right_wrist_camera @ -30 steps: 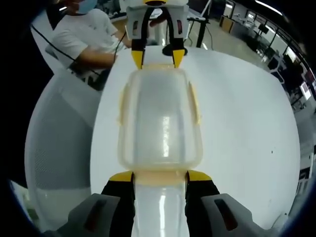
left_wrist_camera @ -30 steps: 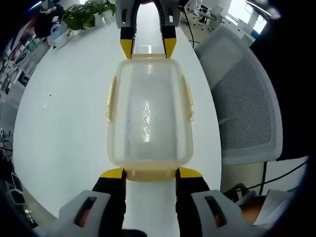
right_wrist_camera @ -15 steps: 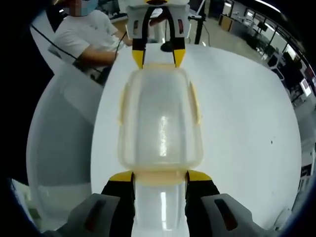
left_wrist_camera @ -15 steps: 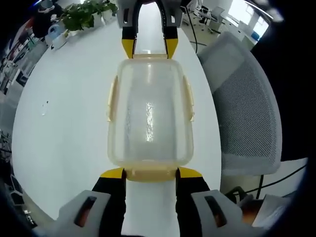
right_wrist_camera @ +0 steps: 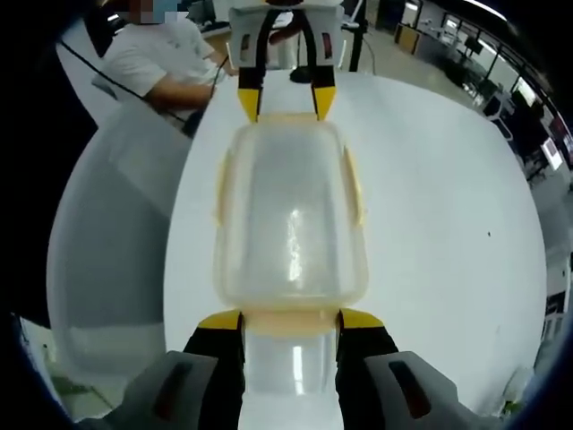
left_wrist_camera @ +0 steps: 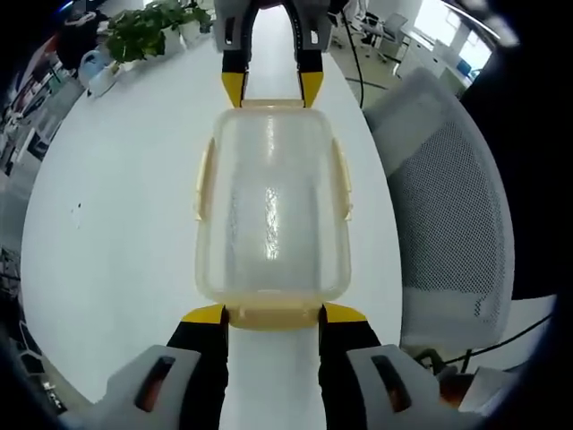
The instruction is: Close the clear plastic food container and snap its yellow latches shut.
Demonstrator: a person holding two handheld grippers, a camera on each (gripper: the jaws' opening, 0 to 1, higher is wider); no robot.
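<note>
The clear plastic food container (left_wrist_camera: 269, 206) lies lengthwise between my two grippers over the white table (left_wrist_camera: 116, 215), lid on. Its pale yellow side latches (left_wrist_camera: 202, 184) run along both long edges. My left gripper (left_wrist_camera: 273, 315) holds the near end latch between its yellow-tipped jaws. At the far end, my right gripper (left_wrist_camera: 269, 90) grips the opposite latch. In the right gripper view the same container (right_wrist_camera: 291, 224) stretches from my right gripper (right_wrist_camera: 291, 321) to my left gripper (right_wrist_camera: 286, 100), with a side latch (right_wrist_camera: 355, 188) showing.
A grey mesh office chair (left_wrist_camera: 448, 206) stands close to the table edge on the right. Potted plants (left_wrist_camera: 134, 27) sit at the far left. In the right gripper view a person in a white shirt (right_wrist_camera: 152, 63) sits behind a chair back (right_wrist_camera: 107, 233).
The container stays fixed between both grippers while the table, chair and a small speck slide behind it, so container and grippers have shifted together over the table.
</note>
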